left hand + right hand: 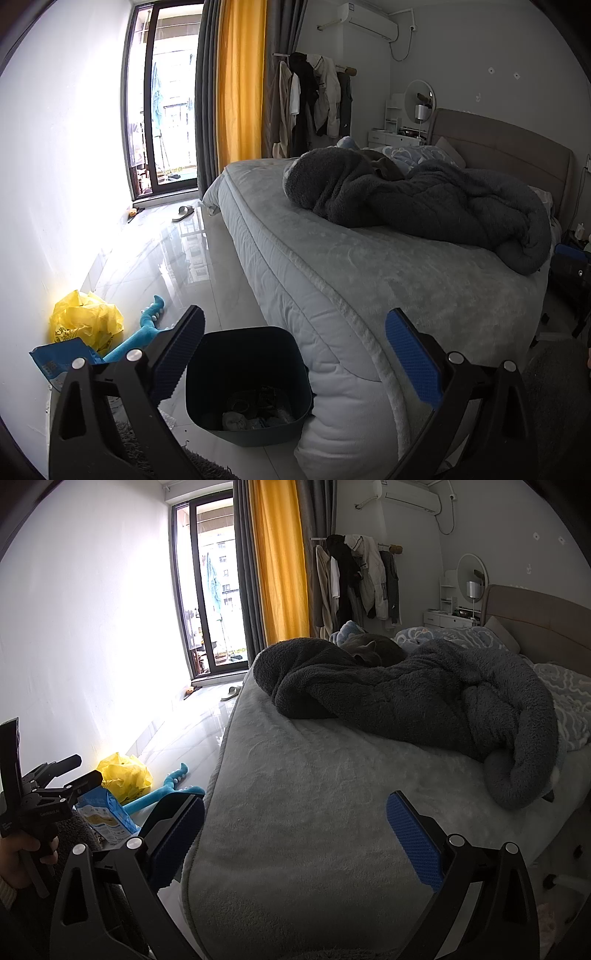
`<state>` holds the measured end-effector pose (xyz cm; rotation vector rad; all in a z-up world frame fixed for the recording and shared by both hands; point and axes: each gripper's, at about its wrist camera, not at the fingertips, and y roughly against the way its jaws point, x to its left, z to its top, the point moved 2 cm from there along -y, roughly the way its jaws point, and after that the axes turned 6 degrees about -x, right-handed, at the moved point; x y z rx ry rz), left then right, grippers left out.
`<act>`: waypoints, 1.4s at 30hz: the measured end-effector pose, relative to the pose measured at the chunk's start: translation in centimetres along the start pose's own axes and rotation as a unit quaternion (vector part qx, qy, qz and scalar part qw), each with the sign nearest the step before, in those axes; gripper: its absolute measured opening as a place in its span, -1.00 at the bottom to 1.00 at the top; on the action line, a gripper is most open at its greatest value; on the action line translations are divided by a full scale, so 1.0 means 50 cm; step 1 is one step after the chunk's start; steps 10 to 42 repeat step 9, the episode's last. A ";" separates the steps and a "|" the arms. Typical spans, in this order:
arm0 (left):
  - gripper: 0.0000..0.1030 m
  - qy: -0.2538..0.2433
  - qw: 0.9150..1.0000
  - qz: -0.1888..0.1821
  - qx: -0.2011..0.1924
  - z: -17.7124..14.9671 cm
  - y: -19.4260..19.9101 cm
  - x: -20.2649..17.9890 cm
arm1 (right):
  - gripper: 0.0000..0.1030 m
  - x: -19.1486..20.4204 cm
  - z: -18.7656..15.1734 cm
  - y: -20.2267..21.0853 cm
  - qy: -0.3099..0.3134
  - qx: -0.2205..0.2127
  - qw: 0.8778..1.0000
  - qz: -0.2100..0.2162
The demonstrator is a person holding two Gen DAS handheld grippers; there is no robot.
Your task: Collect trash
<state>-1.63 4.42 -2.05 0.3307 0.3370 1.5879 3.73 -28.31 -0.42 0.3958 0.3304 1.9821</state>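
Observation:
A dark trash bin [248,380] stands on the floor against the bed corner, with several scraps at its bottom. My left gripper [295,358] is open and empty, just above and in front of the bin. A crumpled yellow plastic bag [86,319] and a blue packet [61,360] lie on the floor by the white wall at left. They also show in the right wrist view: the yellow bag [123,777] and the blue packet [105,819]. My right gripper [295,838] is open and empty over the bed corner.
A grey bed [369,266] with a dark fleece blanket [424,199] fills the right side. A blue dinosaur toy [142,334] lies by the bag. A slipper [183,212] lies near the balcony door [162,110]. A cat [369,651] sleeps on the bed. A dark rug [155,454] is underfoot.

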 end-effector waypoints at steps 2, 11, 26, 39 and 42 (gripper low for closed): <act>0.94 0.000 1.000 0.001 0.000 -0.003 0.000 0.000 | 0.93 0.000 0.000 0.000 0.000 0.000 1.000 0.000; 0.94 0.000 1.000 -0.001 -0.001 -0.009 0.000 -0.001 | 0.93 0.000 0.000 0.000 0.000 0.000 1.000 0.000; 0.94 0.000 1.000 -0.001 -0.001 -0.009 0.000 -0.001 | 0.93 0.000 0.000 0.000 0.000 0.000 1.000 0.000; 0.94 0.000 1.000 -0.001 -0.001 -0.009 0.000 -0.001 | 0.93 0.000 0.000 0.000 0.000 0.000 1.000 0.000; 0.94 0.000 1.000 -0.001 -0.001 -0.009 0.000 -0.001 | 0.93 0.000 0.000 0.000 0.000 0.000 1.000 0.000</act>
